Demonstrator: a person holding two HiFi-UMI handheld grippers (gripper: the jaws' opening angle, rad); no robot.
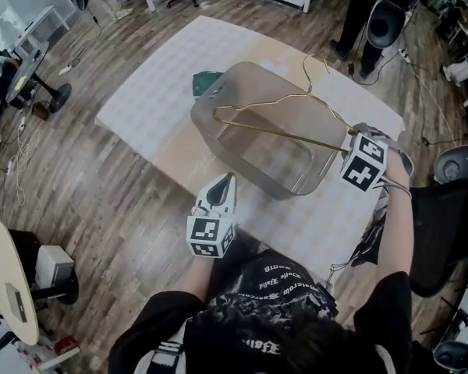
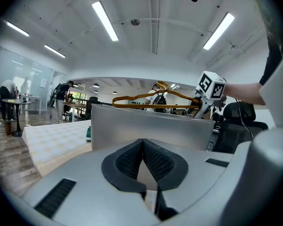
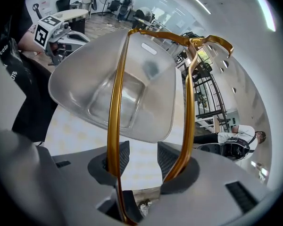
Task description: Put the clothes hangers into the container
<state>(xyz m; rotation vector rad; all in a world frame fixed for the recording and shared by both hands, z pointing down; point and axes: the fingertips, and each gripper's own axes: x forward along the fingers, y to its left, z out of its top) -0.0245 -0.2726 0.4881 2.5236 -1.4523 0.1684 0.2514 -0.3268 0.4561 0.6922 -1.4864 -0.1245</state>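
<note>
- The right gripper is seen with its jaws part-way apart. The narrow end of the hanger is held at them, with one wire lying against each pad.
- The hanger is carried in the air. It is roughly level and just above the rim of the container, touching nothing but the gripper.
- Its long axis runs from the right gripper leftward across the container's opening. The far end is reached over the left rim.
- The hook is pointed away from the person, beyond the container's far side.
- The container is a translucent grey bin, set open side up. Its bottom is seen bare through the opening.
- The bin is stood on a white quilted mat, which is laid on a wooden floor.
- A green object is seen on the mat, just beside the bin's far left corner.
- The left gripper is held low, just before the bin's near wall. Its pads are pressed together with nothing between them.
</note>
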